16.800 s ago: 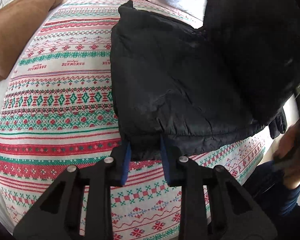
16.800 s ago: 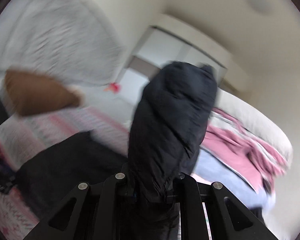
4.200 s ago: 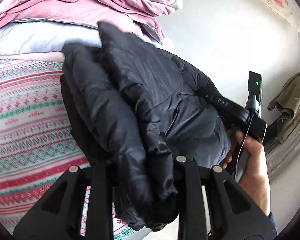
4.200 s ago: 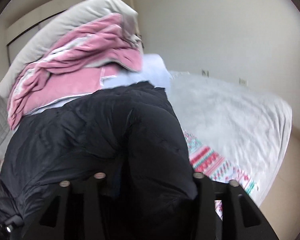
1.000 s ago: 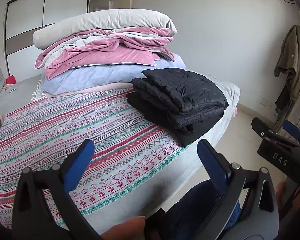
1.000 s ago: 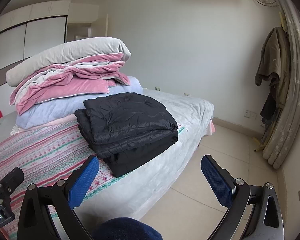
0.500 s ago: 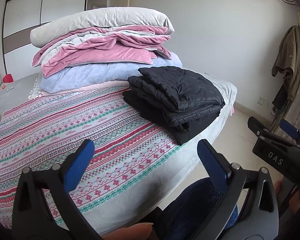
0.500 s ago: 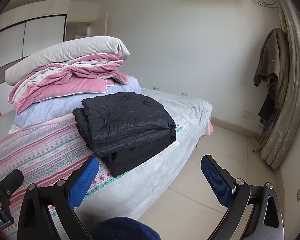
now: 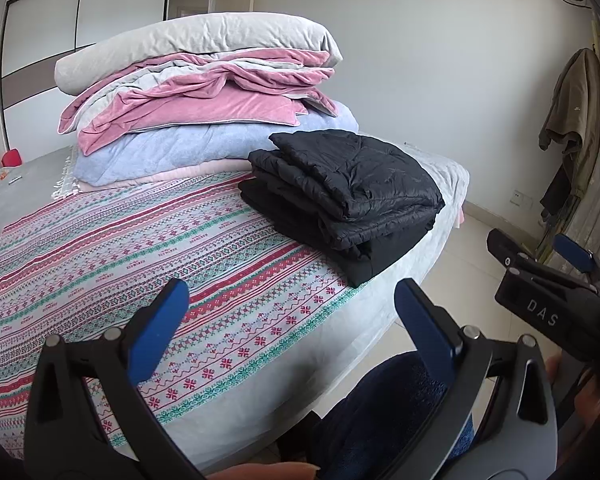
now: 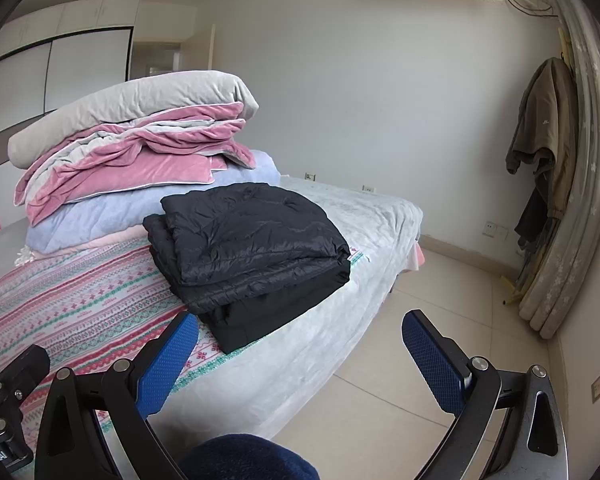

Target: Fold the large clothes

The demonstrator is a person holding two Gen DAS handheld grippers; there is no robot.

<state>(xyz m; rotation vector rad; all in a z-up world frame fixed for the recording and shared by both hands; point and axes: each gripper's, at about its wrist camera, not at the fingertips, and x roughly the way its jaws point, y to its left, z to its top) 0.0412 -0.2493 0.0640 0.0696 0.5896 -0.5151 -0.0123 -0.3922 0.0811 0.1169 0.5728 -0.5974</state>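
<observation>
Lying folded into a thick, squarish bundle, the black padded jacket [image 9: 342,192] [image 10: 248,240] rests on the bed [image 9: 440,236] near its right corner, partly on the patterned red-and-green blanket [image 9: 120,248] and partly on the pale grey sheet. Just behind it, on the far side, a stack of quilts [image 9: 204,100] in grey, pink and light blue is piled high. Both the left tongs [image 9: 288,312] and the right tongs [image 10: 300,344] are spread wide with blue pads showing, holding nothing, well apart from the jacket on the near side. An olive garment [image 10: 540,128] hangs by the right wall.
</observation>
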